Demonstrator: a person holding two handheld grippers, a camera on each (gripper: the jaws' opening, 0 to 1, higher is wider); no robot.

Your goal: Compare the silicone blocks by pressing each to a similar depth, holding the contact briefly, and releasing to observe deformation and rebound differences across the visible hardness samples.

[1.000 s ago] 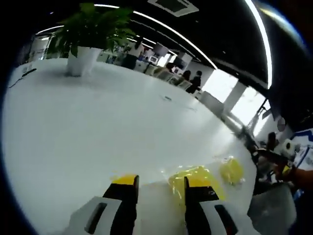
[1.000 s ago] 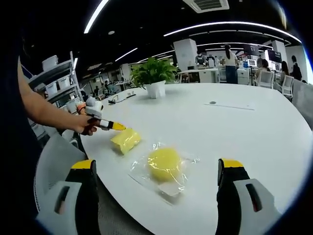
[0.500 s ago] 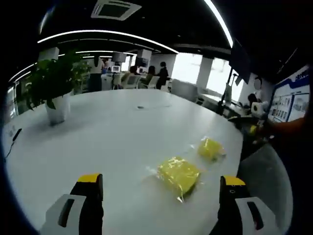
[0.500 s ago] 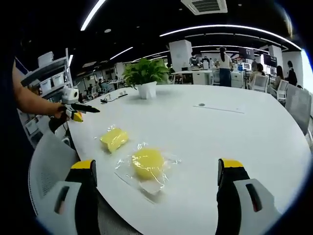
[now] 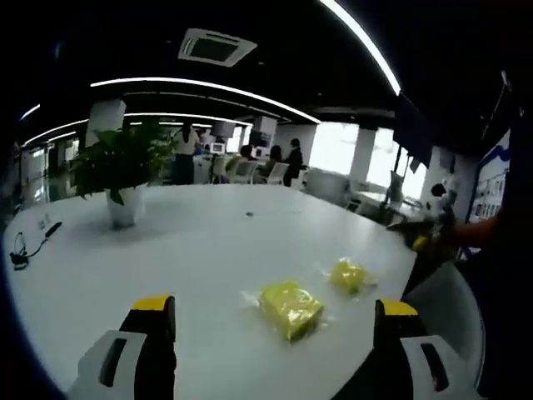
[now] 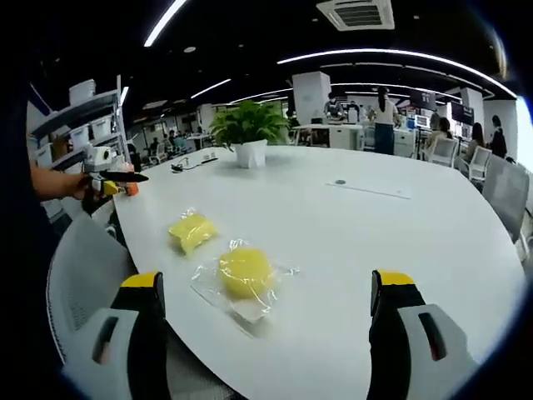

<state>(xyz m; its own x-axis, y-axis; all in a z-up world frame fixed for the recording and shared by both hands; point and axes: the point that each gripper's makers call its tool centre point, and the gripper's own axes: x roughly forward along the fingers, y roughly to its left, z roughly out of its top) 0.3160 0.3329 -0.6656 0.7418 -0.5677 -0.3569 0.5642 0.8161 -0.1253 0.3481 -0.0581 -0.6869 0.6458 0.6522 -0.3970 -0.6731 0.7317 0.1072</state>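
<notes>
Two yellow silicone blocks in clear plastic bags lie near the edge of a white table. The square block is apart from the round block. My left gripper is open, held back from the table with the square block some way ahead of its jaws. My right gripper is also open, with the round block lying ahead between its jaws, untouched. In the right gripper view the left gripper is in a hand beyond the table's edge. The right gripper is small at the right of the left gripper view.
A plant in a white pot stands farther back on the table. A grey chair is at the table's edge. A black cable lies at the far left. People and desks are in the background.
My left gripper, narrow and low at the square block a second ago, has opened wide and drawn back from the table. The right gripper view has shifted back slightly; both blocks lie still.
</notes>
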